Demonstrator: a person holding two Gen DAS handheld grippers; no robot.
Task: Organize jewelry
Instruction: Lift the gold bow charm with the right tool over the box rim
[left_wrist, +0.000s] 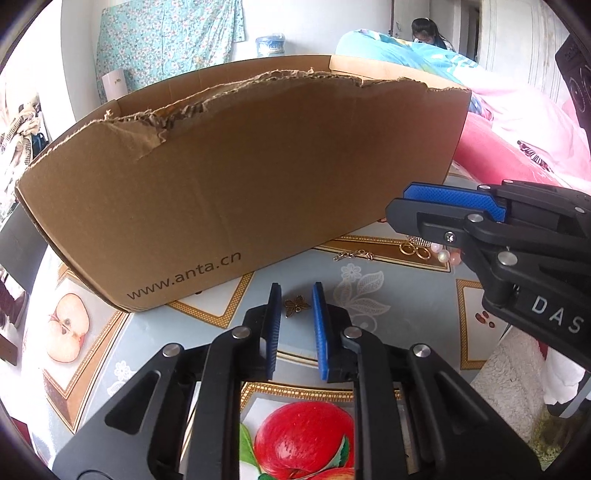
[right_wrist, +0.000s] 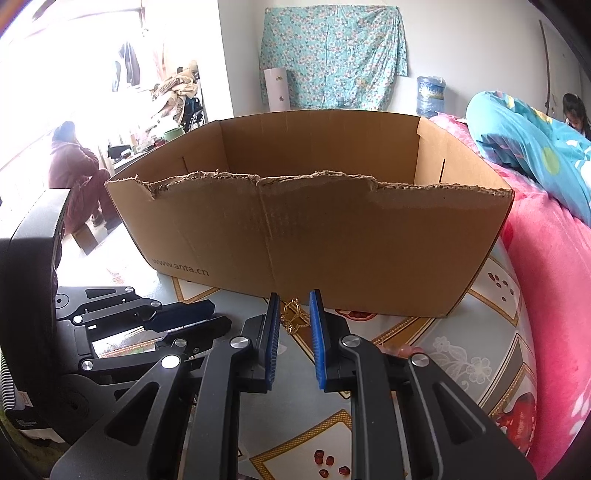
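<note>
Left gripper (left_wrist: 295, 301) jaws narrowly spread around the bronze butterfly charm (left_wrist: 296, 306) on the desk (left_wrist: 369, 295), right gripper (right_wrist: 294, 308) likewise around a gold pendant (right_wrist: 293, 317); pinch each squarely, then lift over the cardboard box (right_wrist: 314, 236) at 12 o'clock.

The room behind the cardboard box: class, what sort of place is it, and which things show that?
Probably a lived-in home, perhaps a bedroom. Bedding is heaped beside the table, a flowered cloth hangs on the wall, and a water jug stands behind the box.

Black tool (left_wrist: 295, 295), blue ribbed pads (left_wrist: 320, 332)
</note>
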